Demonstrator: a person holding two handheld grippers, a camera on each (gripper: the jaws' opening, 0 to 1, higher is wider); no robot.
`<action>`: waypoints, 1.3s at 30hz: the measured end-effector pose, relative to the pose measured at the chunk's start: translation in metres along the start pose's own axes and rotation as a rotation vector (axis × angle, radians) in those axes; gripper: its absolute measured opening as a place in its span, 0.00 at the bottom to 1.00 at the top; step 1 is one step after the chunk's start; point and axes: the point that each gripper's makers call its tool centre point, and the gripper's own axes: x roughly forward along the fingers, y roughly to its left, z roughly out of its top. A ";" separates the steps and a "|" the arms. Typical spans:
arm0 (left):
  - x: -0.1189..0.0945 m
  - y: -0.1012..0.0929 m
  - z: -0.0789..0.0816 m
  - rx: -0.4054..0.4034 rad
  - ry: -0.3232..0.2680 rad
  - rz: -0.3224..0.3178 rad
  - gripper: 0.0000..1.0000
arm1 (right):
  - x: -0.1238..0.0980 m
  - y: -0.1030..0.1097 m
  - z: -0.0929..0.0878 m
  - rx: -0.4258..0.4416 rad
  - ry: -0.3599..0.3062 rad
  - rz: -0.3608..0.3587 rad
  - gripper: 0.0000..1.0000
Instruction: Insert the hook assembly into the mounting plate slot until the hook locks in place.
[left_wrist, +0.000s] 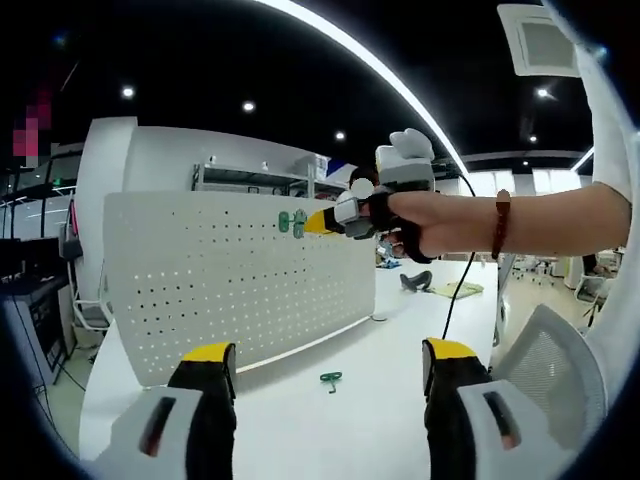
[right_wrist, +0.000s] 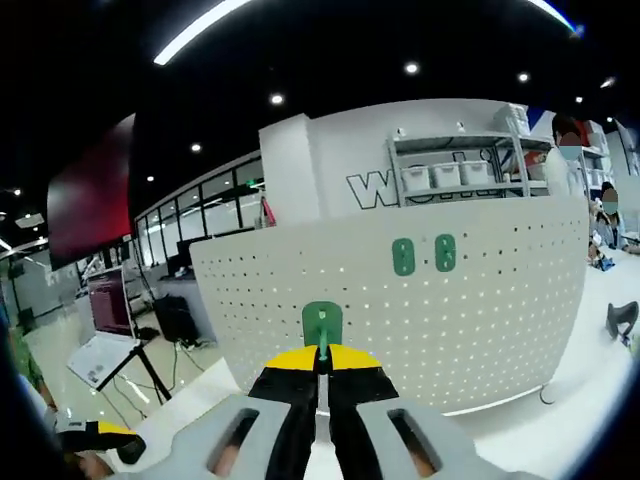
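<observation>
While the right gripper (right_wrist: 322, 372) holds its yellow-tipped jaws pinched on the stem of a green plastic hook assembly (right_wrist: 322, 326), the flat green head stands up just past the jaw tips, facing the white perforated mounting plate (right_wrist: 480, 330). In the right gripper view two green hooks (right_wrist: 424, 254) are already seated on the plate at about one o'clock from the held piece. The left gripper view shows the same right gripper (left_wrist: 322, 222) reaching in from three o'clock, its tip close to those seated hooks (left_wrist: 291, 222) near the plate's (left_wrist: 200, 280) upper edge; whether the held hook already touches the plate cannot be settled at this size.

The left gripper (left_wrist: 325, 362) hangs low with its jaws spread wide and nothing between them. A spare green hook (left_wrist: 331, 379) lies on the white tabletop (left_wrist: 380, 410) just in front of the plate's foot, between those jaws in the picture.

Judgement: the step in hand is the approach and alignment for insertion. The next move calls for lining the hook's tab with a free slot beside the seated pair, then a straight push until it locks, the grip kept firm so the stem does not twist.
</observation>
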 end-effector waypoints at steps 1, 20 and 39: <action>0.000 0.001 0.000 -0.003 0.003 0.000 0.81 | 0.001 0.000 0.001 -0.004 -0.002 -0.004 0.01; 0.007 -0.002 -0.006 -0.041 0.030 -0.026 0.92 | 0.034 -0.013 0.018 -0.007 -0.017 -0.068 0.01; 0.007 0.006 -0.005 -0.058 0.027 -0.014 0.92 | 0.062 -0.022 0.034 -0.051 -0.013 -0.111 0.01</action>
